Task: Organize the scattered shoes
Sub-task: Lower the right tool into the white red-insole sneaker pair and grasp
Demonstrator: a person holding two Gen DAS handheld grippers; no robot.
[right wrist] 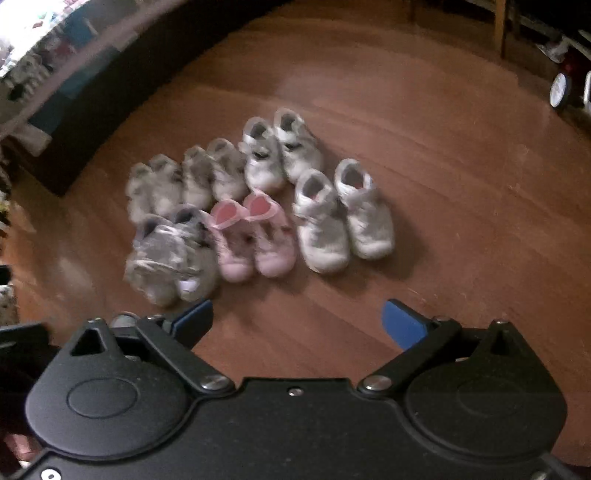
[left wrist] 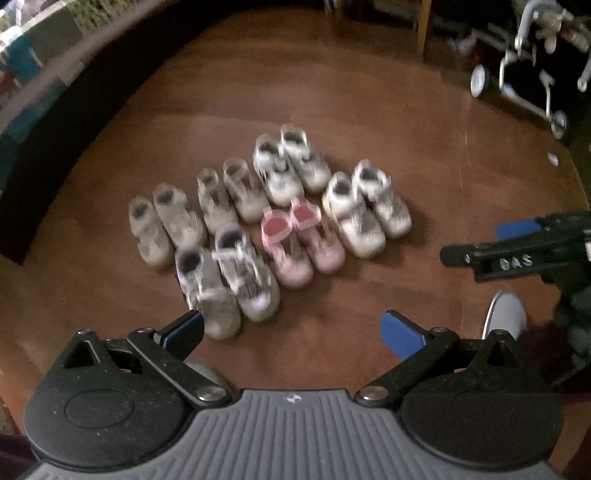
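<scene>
Several pairs of small children's shoes stand side by side in two rows on the wooden floor [left wrist: 369,92]. A pink pair [left wrist: 303,243] [right wrist: 255,236] is in the front row, between a grey laced pair [left wrist: 229,280] [right wrist: 173,254] and a white pair [left wrist: 369,206] [right wrist: 343,218]. Behind are more grey and white pairs [left wrist: 291,166] [right wrist: 280,151]. My left gripper [left wrist: 291,332] is open and empty, above the floor just in front of the shoes. My right gripper [right wrist: 299,325] is open and empty, also short of the shoes; it shows in the left wrist view [left wrist: 517,243] at the right.
A dark bed or sofa base with a patterned cover [left wrist: 48,74] [right wrist: 74,66] runs along the left. A wheeled metal frame [left wrist: 532,66] stands at the back right. A wooden leg [left wrist: 424,26] [right wrist: 500,22] is at the back. A grey shoe toe [left wrist: 504,317] is near my right side.
</scene>
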